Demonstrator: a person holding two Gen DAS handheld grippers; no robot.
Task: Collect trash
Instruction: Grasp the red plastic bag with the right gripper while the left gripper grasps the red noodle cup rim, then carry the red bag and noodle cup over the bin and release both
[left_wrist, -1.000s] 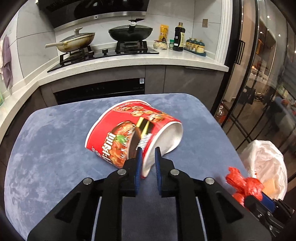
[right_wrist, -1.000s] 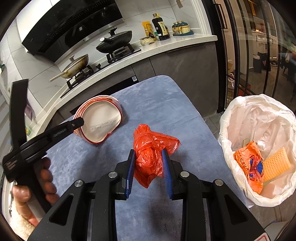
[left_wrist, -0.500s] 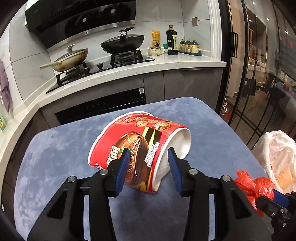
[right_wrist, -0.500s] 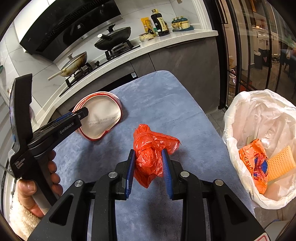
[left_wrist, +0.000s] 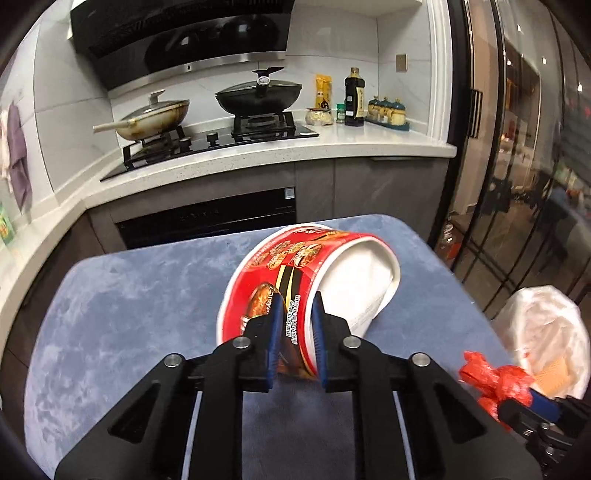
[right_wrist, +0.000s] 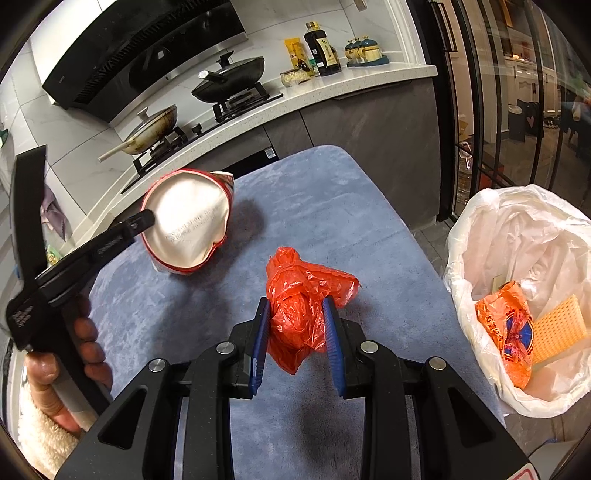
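Now the red noodle cup (left_wrist: 295, 273) lies on its side on the blue surface (left_wrist: 129, 295), with its white round end turned to the right in the left wrist view. The wall of the cup is dented. The jaws of the left gripper (left_wrist: 297, 339) are closing, and their blue pads (left_wrist: 275, 332) press on the edge of the cup wall, which is between them. In the right wrist view the cup (right_wrist: 188, 225) is near the far left part of the surface, and it seems a little raised, but I cannot tell this for sure.

Nearer to the right edge of the surface is a crumpled orange-red plastic bag (right_wrist: 303, 302). The right gripper (right_wrist: 297, 336) has its jaws clamped on the sides of this bag, only a little apart.

Beside the right edge of the surface stands a bin with a white liner (right_wrist: 524, 229), open at the top. Inside it lie an orange snack wrapper (right_wrist: 506, 325) and a yellow waffle-patterned piece (right_wrist: 557, 332), touching each other.

A hand (right_wrist: 70, 350) with a fluffy white sleeve (right_wrist: 40, 439) grips the handle of the left gripper, which points forward and downward to the cup. The right gripper also points downward over the surface.
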